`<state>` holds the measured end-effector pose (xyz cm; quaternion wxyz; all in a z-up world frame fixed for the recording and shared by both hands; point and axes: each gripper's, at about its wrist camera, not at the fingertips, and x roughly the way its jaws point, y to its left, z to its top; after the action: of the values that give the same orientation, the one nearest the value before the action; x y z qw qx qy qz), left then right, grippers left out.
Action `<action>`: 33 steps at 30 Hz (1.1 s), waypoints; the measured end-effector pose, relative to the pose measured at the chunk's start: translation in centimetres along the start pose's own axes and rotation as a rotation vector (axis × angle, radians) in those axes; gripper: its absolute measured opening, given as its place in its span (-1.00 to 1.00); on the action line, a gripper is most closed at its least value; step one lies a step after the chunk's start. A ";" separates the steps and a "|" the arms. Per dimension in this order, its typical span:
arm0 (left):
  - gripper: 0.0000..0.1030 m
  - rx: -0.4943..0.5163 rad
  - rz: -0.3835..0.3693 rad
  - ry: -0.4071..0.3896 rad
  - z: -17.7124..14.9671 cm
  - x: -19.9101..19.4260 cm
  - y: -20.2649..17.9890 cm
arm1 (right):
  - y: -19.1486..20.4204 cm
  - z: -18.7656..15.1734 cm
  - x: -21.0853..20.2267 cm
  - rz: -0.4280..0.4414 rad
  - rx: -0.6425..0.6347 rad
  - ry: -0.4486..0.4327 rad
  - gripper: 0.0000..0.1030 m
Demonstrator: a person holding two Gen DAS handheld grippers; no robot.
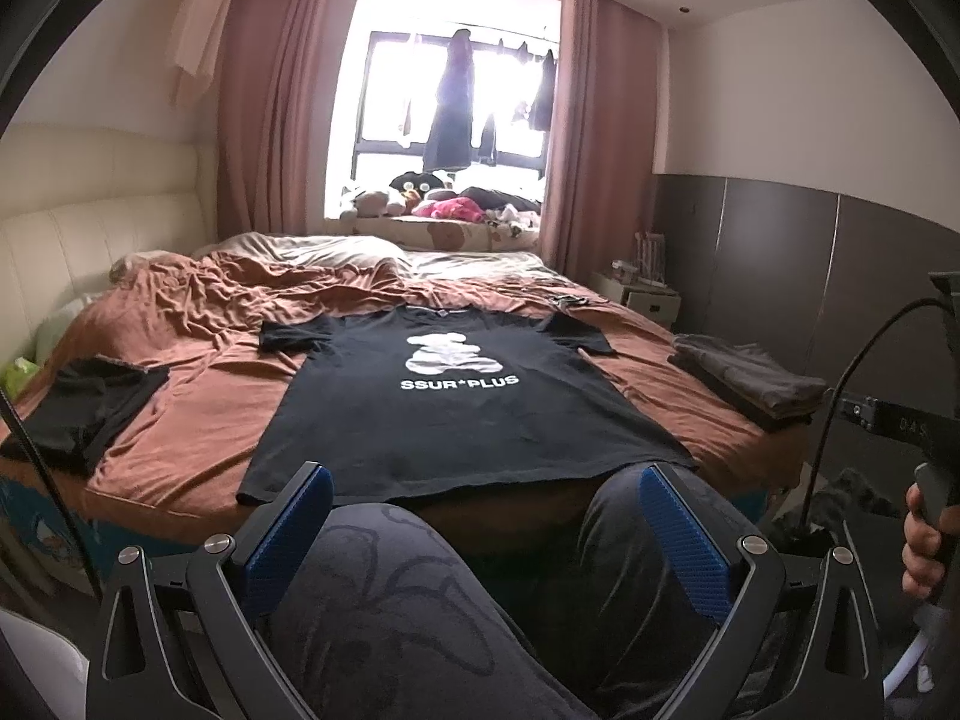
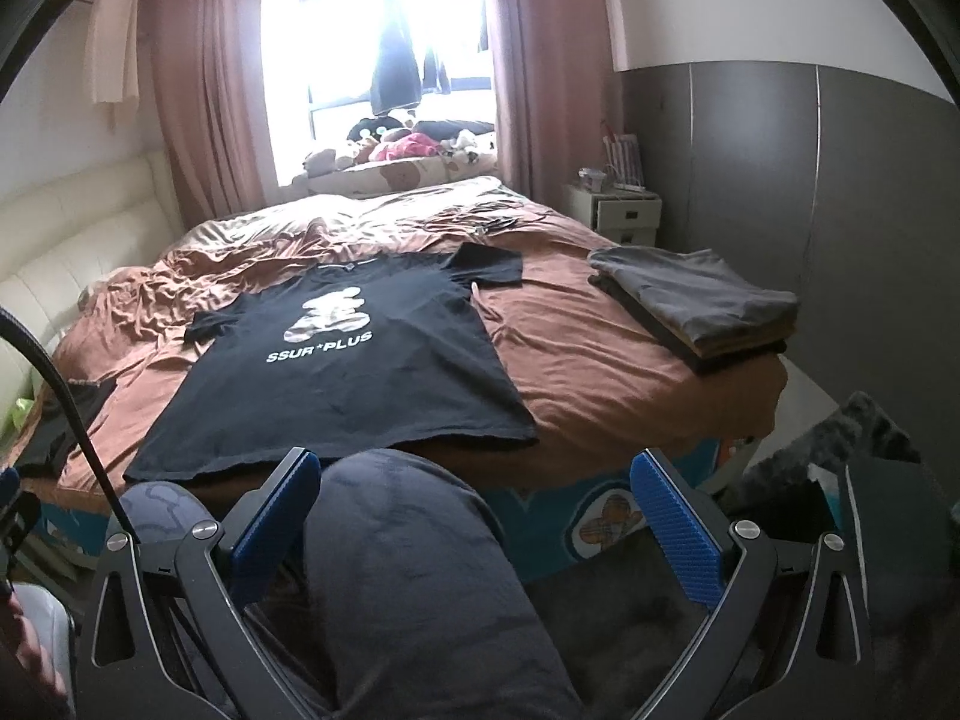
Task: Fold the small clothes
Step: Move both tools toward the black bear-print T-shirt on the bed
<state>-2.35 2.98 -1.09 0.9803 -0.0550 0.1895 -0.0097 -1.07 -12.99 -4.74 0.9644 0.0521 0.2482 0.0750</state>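
Note:
A black T-shirt (image 1: 444, 402) with a white bear print and the words SSUR*PLUS lies spread flat, front up, on the brown bedsheet (image 1: 198, 432). Its hem reaches the bed's near edge. The right wrist view shows the same T-shirt (image 2: 360, 372) left of centre. My left gripper (image 1: 486, 516) is open, held back from the hem above a person's knees, with nothing between its blue pads. My right gripper (image 2: 474, 504) is open too, above a knee and short of the bed edge, holding nothing.
A stack of folded grey and dark clothes (image 2: 702, 306) sits at the bed's right edge. A crumpled black garment (image 1: 78, 408) lies at the left edge. Rumpled bedding (image 1: 288, 264) covers the far half. A white nightstand (image 2: 618, 210) stands at the right. A hand (image 1: 927, 546) grips the other handle.

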 end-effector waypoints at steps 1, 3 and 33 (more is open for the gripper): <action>0.99 -0.003 0.003 0.001 0.1 0.2 0.2 | 0.1 0.2 0.1 0.002 -0.007 -0.002 1.00; 0.99 -0.013 0.009 0.009 0.4 0.7 0.5 | 0.1 0.4 0.4 0.008 -0.018 -0.007 1.00; 0.99 0.001 0.122 0.066 5.3 4.0 5.2 | 1.1 6.0 6.0 0.094 -0.045 -0.066 1.00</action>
<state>3.29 8.59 1.75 0.9723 -0.0424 0.2248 0.0479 6.92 -11.28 -2.25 0.9684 0.0446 0.2116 0.1240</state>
